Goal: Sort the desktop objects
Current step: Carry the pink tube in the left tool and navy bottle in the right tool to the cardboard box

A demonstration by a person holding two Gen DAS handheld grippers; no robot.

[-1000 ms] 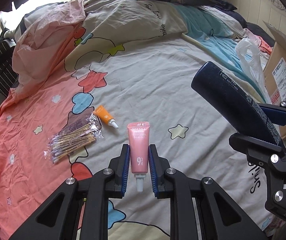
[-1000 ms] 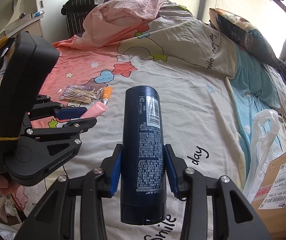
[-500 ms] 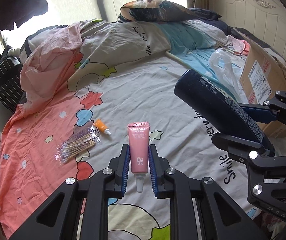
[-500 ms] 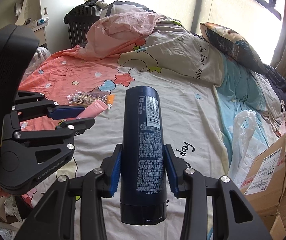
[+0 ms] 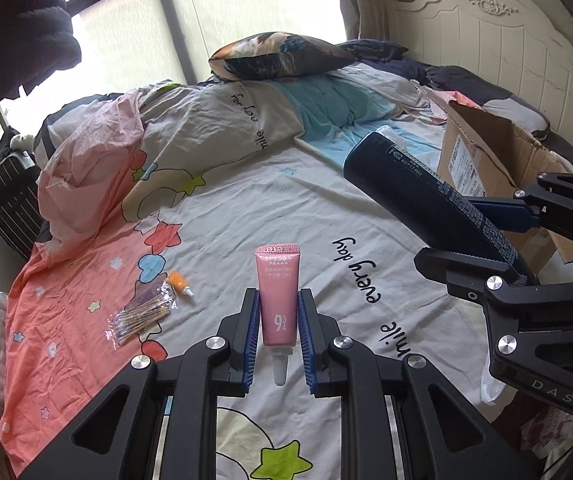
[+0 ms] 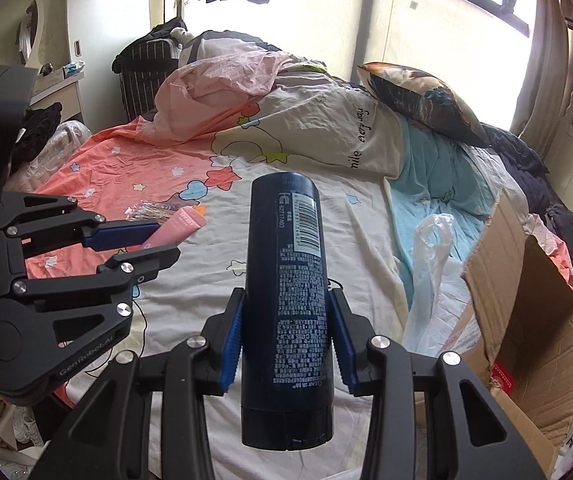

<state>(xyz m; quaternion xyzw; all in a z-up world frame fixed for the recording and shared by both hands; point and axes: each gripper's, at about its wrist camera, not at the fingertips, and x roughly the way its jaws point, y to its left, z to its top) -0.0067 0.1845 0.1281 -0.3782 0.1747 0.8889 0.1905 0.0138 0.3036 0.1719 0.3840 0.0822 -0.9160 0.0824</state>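
My left gripper [image 5: 277,305] is shut on a small pink sunscreen tube [image 5: 277,292], held above the bed with its cap toward the camera; the tube also shows in the right wrist view [image 6: 180,227]. My right gripper [image 6: 286,304] is shut on a tall dark blue bottle [image 6: 286,280], cap toward the camera; the bottle also shows at the right of the left wrist view [image 5: 426,204]. A small orange tube [image 5: 179,282] and a clear packet of cotton swabs [image 5: 142,314] lie on the pink part of the sheet, below and left of my left gripper.
An open cardboard box [image 6: 526,300] stands at the bed's right side, also in the left wrist view [image 5: 486,160], with a white plastic bag [image 6: 430,264] beside it. A bunched quilt [image 5: 166,128] and a dark pillow [image 5: 278,56] lie at the far end. A striped suitcase [image 5: 6,196] stands left.
Both grippers have risen and pulled back from the bed, still holding the tube and bottle. The objects on the sheet look smaller and the cardboard box has come further into view.
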